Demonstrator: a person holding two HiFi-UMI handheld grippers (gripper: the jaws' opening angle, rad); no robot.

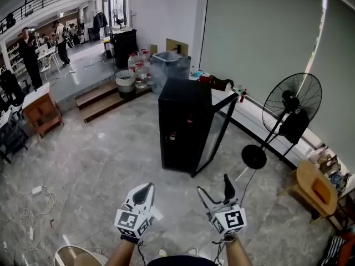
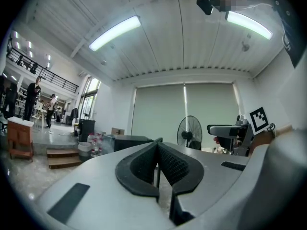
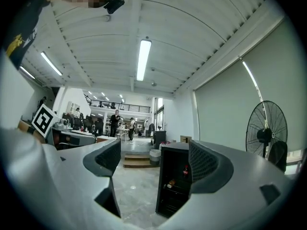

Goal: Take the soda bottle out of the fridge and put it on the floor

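A black fridge (image 1: pixel 183 121) stands on the grey floor ahead of me, its glass door (image 1: pixel 220 131) swung open to the right. In the right gripper view a dark soda bottle with a red cap (image 3: pixel 185 170) stands on a shelf inside the fridge (image 3: pixel 172 186); a smaller item lies lower on the shelves. My left gripper (image 1: pixel 145 188) is low in front of me, well short of the fridge, jaws shut and empty (image 2: pixel 157 150). My right gripper (image 1: pixel 215 186) hovers beside it, open with nothing between the jaws (image 3: pixel 153 159).
A black standing fan (image 1: pixel 291 112) is right of the fridge, its round base (image 1: pixel 254 156) near the door. A wooden chair (image 1: pixel 315 188) sits at far right. Water jugs (image 1: pixel 138 71), a basket (image 1: pixel 125 81) and wooden steps (image 1: pixel 102 101) lie behind. Cables (image 1: pixel 33 204) trail at left.
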